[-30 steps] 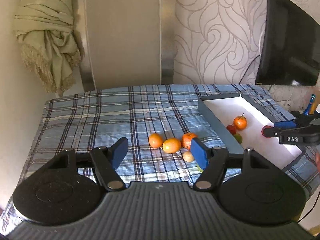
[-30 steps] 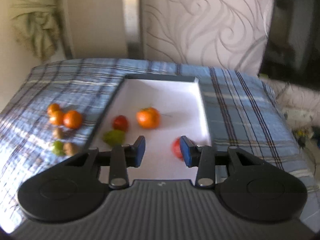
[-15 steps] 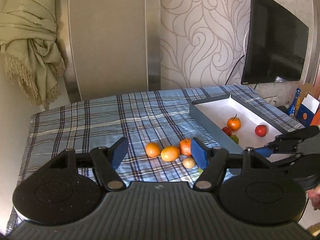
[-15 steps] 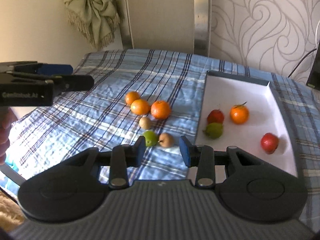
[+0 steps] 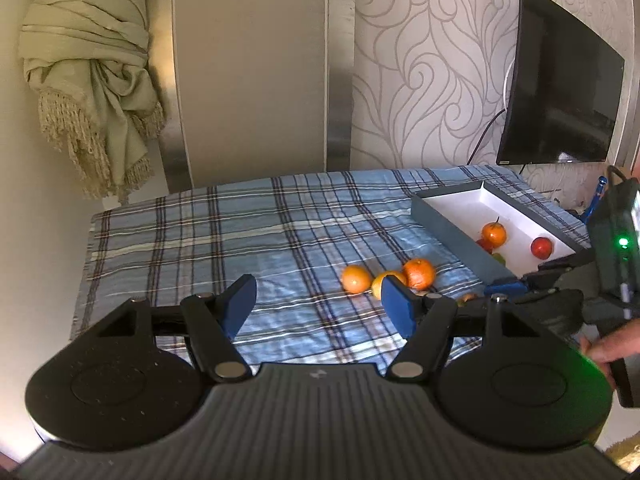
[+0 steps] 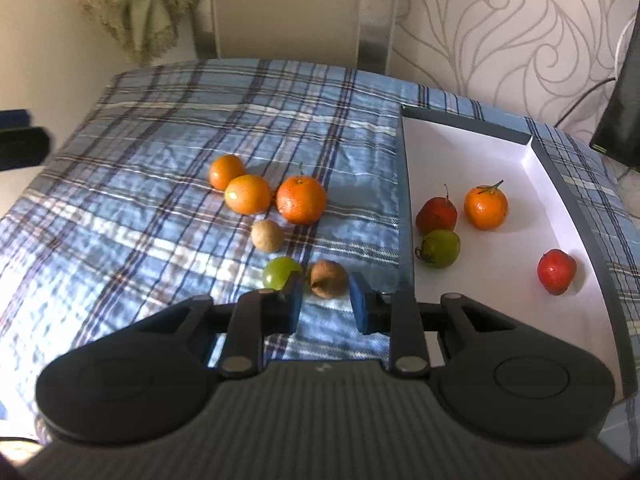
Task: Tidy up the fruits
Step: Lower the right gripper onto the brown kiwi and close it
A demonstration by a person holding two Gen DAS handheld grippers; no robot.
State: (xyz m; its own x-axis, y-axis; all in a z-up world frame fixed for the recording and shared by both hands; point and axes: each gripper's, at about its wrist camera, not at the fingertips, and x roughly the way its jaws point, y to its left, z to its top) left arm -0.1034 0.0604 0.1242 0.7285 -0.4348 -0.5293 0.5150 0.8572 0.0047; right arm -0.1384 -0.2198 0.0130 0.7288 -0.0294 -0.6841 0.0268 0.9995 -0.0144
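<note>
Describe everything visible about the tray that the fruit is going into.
The tray is a shallow rectangular box with dark grey outer walls and a white inside that looks like card. It lies flat on the blue plaid cloth, to the right of the loose fruit. Four fruits sit in it: an orange with a stem, a red fruit, a green fruit touching that one, and another red fruit alone near the right wall.

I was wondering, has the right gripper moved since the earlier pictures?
Yes. The right gripper has swung from over the white tray to the plaid cloth left of it, now framing the brown fruit, jaws narrowed but not touching.
</note>
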